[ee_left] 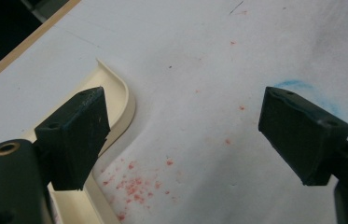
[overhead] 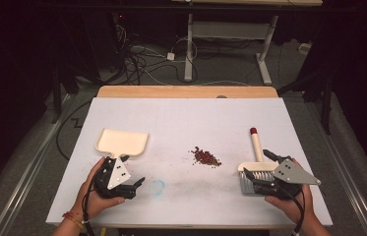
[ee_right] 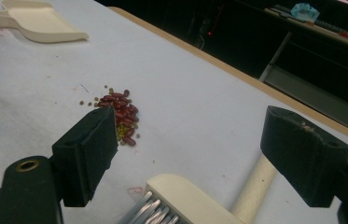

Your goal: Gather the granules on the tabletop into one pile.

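Beans (overhead: 206, 157), dark red with a few small green ones mixed in, lie in a loose heap near the middle of the white table (overhead: 186, 118), untouched as far as the pictures show: none are in the dustpan and none look swept toward it. So the sweeping itself has not begun, by my reading.

To the right of the heap lies the brush (overhead: 256, 156), cream-coloured with a red-tipped handle pointing to the far side and its bristles toward the near edge. The right gripper (overhead: 269, 167) sits just over its head with the fingers (ee_right: 89, 156) spread wide on either side, pressing on nothing.

To the left, well apart from the heap, the cream dustpan (overhead: 122, 141) rests flat with its mouth toward the far side. The left gripper (overhead: 127, 184) hangs just near of its handle, fingers (ee_left: 76, 135) likewise wide open and empty.

What is left looks like everything: grasping both tools, bringing the dustpan to the heap, and brushing the beans in.
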`<action>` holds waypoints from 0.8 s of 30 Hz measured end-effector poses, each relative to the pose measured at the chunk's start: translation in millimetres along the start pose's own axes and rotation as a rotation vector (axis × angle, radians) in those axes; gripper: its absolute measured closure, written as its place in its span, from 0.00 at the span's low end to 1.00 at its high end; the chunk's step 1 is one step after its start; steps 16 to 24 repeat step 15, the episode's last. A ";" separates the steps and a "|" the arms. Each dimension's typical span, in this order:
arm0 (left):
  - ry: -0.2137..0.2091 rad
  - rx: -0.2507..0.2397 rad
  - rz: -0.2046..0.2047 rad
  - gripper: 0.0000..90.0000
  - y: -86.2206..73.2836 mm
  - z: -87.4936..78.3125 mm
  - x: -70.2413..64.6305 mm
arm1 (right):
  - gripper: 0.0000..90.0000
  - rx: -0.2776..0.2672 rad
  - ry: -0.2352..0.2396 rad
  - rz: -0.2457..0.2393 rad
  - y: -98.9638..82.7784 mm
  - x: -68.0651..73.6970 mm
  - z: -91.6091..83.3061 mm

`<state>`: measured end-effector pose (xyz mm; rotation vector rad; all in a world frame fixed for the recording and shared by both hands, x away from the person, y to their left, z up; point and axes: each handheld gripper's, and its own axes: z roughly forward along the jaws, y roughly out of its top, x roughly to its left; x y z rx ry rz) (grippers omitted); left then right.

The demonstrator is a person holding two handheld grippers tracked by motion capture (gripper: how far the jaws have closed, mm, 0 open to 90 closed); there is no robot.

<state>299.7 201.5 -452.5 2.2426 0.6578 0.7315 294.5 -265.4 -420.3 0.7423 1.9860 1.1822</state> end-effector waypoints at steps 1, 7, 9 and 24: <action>0.001 0.002 0.001 0.18 0.1 0.3 0.1 | 0.22 -0.001 0.000 0.003 0.3 -0.3 0.1; -0.006 0.008 -0.003 0.18 0.4 2.7 0.4 | 0.22 0.020 -0.013 -0.018 -0.8 0.0 2.0; -0.005 0.011 0.002 0.18 0.8 3.2 -0.1 | 0.22 0.013 -0.010 -0.013 -1.2 -0.6 1.5; -0.007 0.014 0.000 0.18 1.9 4.3 0.3 | 0.22 0.006 -0.014 -0.005 -0.4 -2.2 0.7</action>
